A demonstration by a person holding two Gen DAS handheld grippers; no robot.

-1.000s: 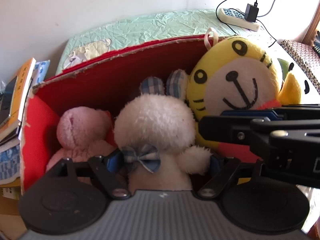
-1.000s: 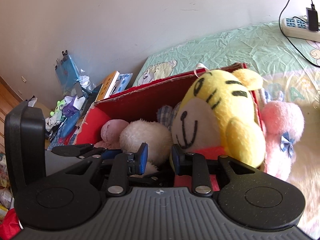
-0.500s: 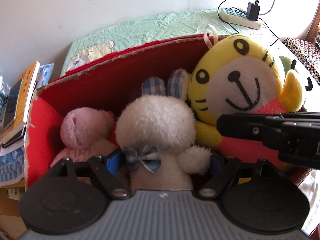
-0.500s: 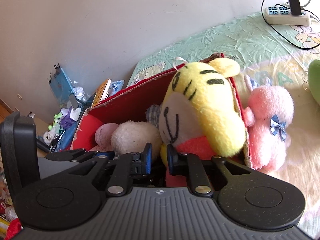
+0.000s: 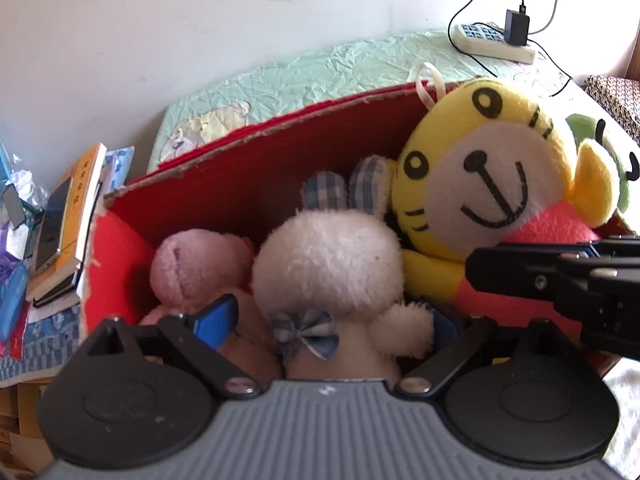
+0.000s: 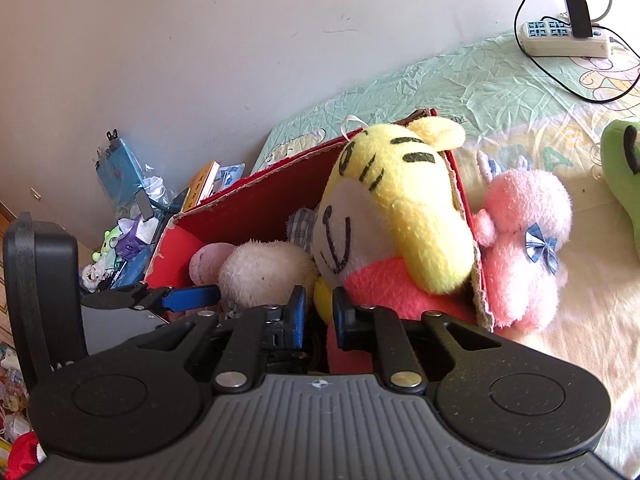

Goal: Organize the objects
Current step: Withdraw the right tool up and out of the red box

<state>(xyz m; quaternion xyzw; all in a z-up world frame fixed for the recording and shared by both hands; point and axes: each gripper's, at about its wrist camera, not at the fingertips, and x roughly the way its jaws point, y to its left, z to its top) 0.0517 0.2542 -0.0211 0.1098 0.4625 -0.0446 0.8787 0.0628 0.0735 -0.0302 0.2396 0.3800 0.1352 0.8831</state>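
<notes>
I'm looking down into the red cardboard box [image 5: 256, 184] sitting on the bed [image 6: 500, 92], and it's crowded in there: a pink plush [image 5: 196, 264] at the left end, a white bunny plush [image 5: 328, 268] with a checked bow in the middle, and a yellow tiger plush [image 5: 488, 184] leaning at the right end, its head rising above the rim. My left tool [image 5: 326, 320] is spread wide, one blue pad on each side of the white bunny's body; the left pad stands apart from it, and I can't tell whether the right pad touches the paw, so I'm not calling it a grip. My right tool [image 6: 320, 314] has its fingers drawn nearly together with only a narrow gap, and the tiger's yellow paw and red body sit right at that gap; whether it's actually pinching the fabric, I can't tell from here. From the right wrist view, a second pink bunny plush [image 6: 520, 248] with a blue bow sits outside the box, pressed against its right wall on the bedsheet. A green plush [image 6: 624, 184] lies further right on the bed. A white power strip [image 6: 564, 38] with a black adapter rests near the wall, and books [image 5: 64, 220] are stacked off to the left of the box.
</notes>
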